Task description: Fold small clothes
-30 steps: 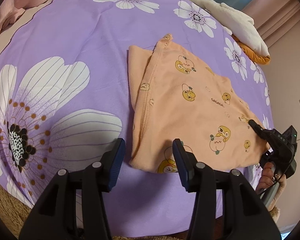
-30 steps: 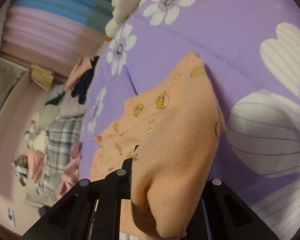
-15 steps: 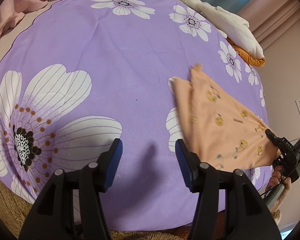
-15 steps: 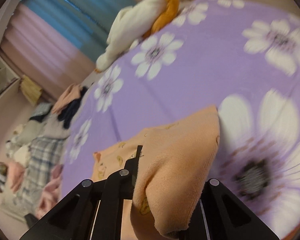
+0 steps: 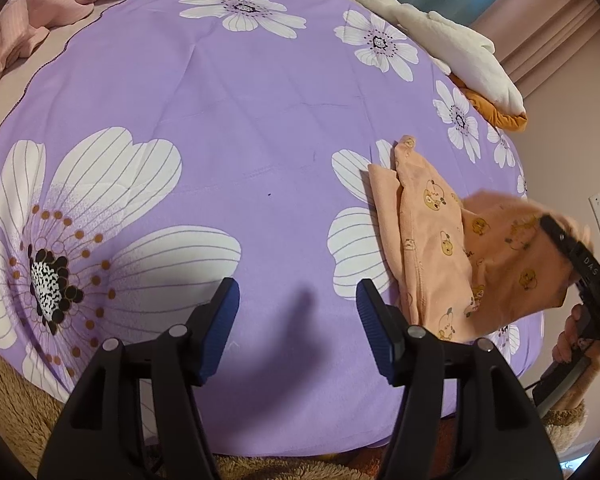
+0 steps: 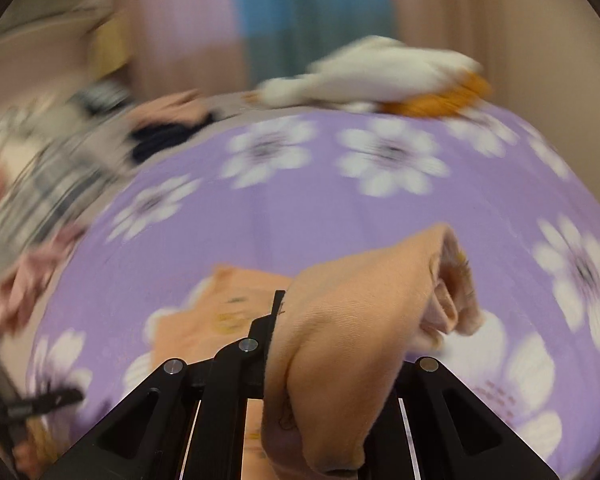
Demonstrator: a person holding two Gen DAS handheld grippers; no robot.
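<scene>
Soft knit garment (image 5: 432,248) (matt), smooth bedsheet (image 5: 228,128)

L tool (image 5: 298,316) jaws just been opening, nothing between. R tool (image 6: 316,360) clamped on cloth (image 6: 352,320), hand (image 5: 572,336) on grip.

left gripper (image 5: 298,312) frame: matte black plastic, two angular arms with cut-out openings, widening toward the camera.
left gripper fingers (image 5: 220,322): flat pads faced in ribbed dark blue rubber.
left gripper fasteners: round silver screw heads, two visible on each arm.
right gripper (image 6: 296,356) frame: same black angular build, cut-out openings, thin pale strips running along the inner rails.
right gripper fasteners: three round silver screw heads visible.
right gripper marking (left wrist view): white letters "DAS" on the black finger; rest blurred.
right hand (image 5: 572,336): fingers wrapped around a dark handle; fuzzy tan cuff below it.
</scene>
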